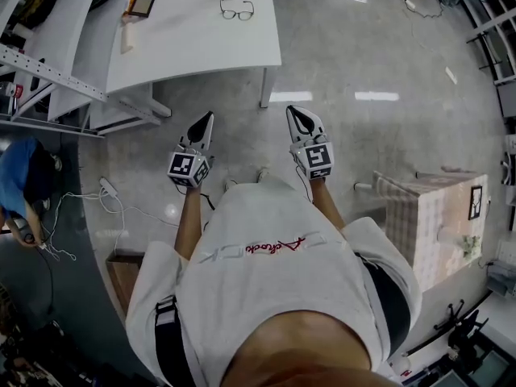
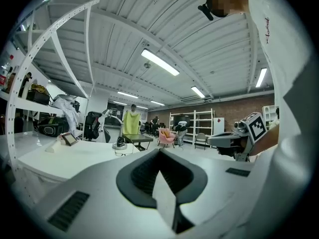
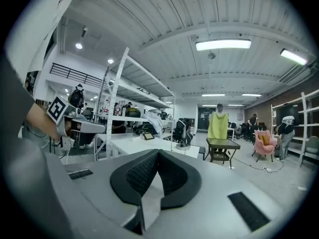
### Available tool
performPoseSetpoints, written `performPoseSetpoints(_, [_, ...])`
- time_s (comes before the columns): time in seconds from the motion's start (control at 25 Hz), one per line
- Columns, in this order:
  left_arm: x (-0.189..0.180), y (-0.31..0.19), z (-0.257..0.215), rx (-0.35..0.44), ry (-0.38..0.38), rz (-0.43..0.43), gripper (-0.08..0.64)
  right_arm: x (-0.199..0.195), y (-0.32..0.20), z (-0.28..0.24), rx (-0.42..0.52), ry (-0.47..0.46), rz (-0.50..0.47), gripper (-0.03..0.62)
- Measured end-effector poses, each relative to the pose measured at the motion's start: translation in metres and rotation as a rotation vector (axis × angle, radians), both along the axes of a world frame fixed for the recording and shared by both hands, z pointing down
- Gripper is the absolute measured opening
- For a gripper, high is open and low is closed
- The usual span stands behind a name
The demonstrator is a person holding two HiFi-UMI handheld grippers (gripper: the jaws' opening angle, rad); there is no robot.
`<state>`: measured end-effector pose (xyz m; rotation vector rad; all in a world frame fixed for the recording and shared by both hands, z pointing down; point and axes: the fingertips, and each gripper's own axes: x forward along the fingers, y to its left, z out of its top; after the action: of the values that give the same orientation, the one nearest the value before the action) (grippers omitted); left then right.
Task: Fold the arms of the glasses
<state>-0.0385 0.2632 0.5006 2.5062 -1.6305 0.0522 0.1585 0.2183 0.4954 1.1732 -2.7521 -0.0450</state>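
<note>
White tabletop point(image 1: 193, 39) holds the glasses point(image 1: 237, 10) well ahead; advance left tongs point(image 1: 205, 123) and right tongs point(image 1: 298, 119), both closed empty, then open.

1. Floor point(image 1: 379, 55): pale grey, polished, throwing back bright bars of ceiling light.
2. White table point(image 1: 193, 43) ahead on white legs; perforated white shelving frame point(image 1: 48, 72) to its left.
3. Ceiling point(image 3: 199, 14): white ribbed panels on beams, long strip lights point(image 3: 223, 44).
4. Far wall point(image 2: 234, 108): red-brown brick, with white open shelving point(image 2: 192, 126) in front.
5. Mid-room: small dark table point(image 3: 222, 144), pink chair point(image 3: 262, 139) near it, black office chair point(image 3: 179, 131) by the white table.
6. White power strip point(image 1: 109, 188) and loose cables on floor, left side.
7. Pale cloth-covered box point(image 1: 439, 224), right side.
</note>
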Motion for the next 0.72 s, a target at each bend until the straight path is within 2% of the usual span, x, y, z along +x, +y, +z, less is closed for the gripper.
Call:
performPoseSetpoints(0.48, [0.023,-0.021,0.012,-0.024,-0.005,-0.044,0.011,0.008,-0.034,0.011,-0.013,0.009,-0.086,0.022])
performPoseSetpoints(0.72, [0.023,-0.040,0.015,-0.028,-0.008,-0.044,0.011,0.007,-0.053,0.016,-0.021,0.000,-0.091,0.023])
